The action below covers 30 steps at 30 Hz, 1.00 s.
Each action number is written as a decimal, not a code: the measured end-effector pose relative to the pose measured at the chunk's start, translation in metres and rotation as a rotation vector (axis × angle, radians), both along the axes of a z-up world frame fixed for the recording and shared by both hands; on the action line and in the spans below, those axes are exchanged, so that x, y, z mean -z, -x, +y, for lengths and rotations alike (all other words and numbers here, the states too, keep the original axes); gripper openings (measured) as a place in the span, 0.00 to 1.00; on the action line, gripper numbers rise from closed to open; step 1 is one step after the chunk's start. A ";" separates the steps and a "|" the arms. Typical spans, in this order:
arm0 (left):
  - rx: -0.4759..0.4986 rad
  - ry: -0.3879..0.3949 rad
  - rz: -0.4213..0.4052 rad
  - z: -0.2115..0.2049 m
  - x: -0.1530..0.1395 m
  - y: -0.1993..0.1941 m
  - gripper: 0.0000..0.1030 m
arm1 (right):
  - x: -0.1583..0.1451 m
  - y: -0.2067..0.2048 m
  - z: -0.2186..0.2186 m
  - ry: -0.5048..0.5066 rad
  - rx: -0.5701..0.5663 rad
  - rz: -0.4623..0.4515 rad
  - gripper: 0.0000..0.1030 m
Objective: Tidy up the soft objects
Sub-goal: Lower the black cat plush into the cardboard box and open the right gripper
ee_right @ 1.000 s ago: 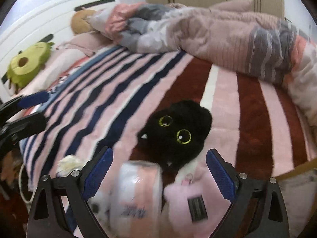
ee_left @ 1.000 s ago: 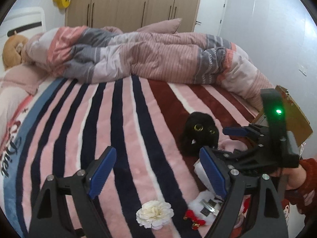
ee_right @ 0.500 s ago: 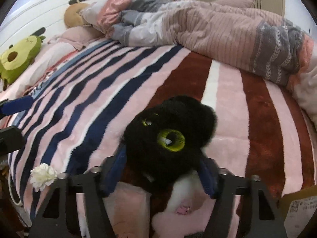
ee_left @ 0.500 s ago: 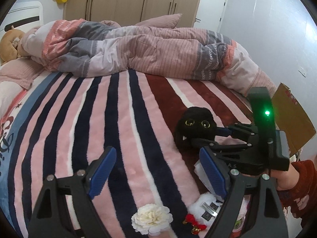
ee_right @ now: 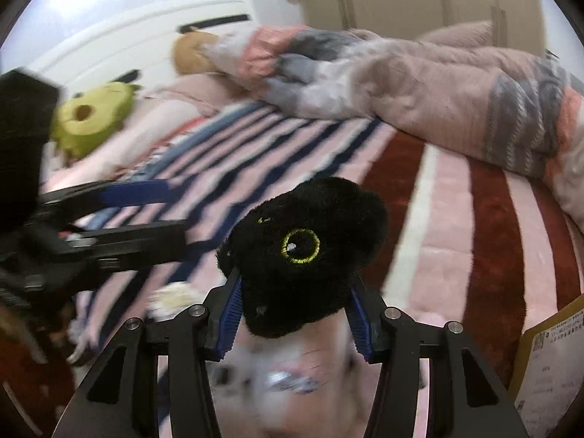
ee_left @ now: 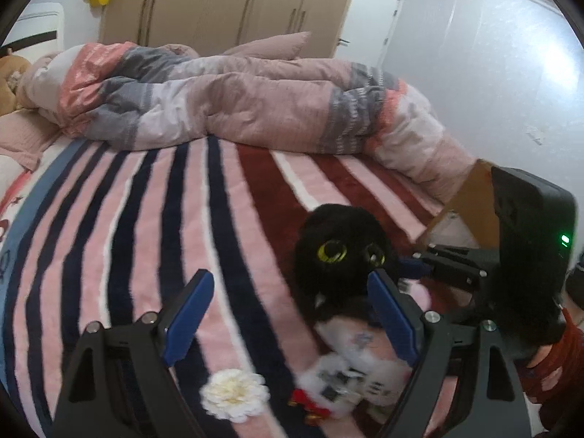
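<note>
A black plush cat [ee_right: 306, 255] with yellow-ringed eyes is clamped between the blue pads of my right gripper [ee_right: 295, 314], lifted a little off the striped bed. In the left wrist view the cat [ee_left: 339, 255] sits right of centre with the right gripper [ee_left: 430, 273] on it. My left gripper [ee_left: 288, 314] is open and empty over the blanket. Below the cat lie a white and pink plush pile [ee_left: 357, 357], a white fabric flower [ee_left: 235, 394] and a red bow [ee_left: 310, 407].
The striped blanket [ee_left: 146, 226] covers the bed. A rumpled pink and grey duvet [ee_left: 237, 109] lies across the far side. A green avocado plush [ee_right: 91, 116] and a tan plush [ee_right: 193, 51] lie near the headboard. A cardboard box [ee_right: 547, 361] stands at the right edge.
My right gripper closed on the black cat and has raised it, swinging left. The left gripper stayed open and shifted slightly toward the cat.
</note>
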<state>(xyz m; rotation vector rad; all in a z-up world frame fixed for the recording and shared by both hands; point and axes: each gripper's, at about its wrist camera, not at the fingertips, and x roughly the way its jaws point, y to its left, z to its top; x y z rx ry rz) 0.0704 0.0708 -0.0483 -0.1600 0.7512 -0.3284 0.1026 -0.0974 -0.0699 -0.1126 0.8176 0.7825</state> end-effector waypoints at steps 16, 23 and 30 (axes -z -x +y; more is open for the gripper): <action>0.166 0.071 -0.076 -0.072 -0.085 0.042 0.61 | -0.091 0.075 -0.044 -0.153 -0.108 -0.114 0.46; 0.233 0.038 -0.096 -0.131 -0.107 0.039 0.61 | -0.114 0.082 -0.098 -0.160 -0.052 -0.143 0.47; 0.321 -0.002 -0.079 -0.212 -0.107 0.020 0.61 | -0.117 0.079 -0.170 -0.143 0.032 -0.153 0.48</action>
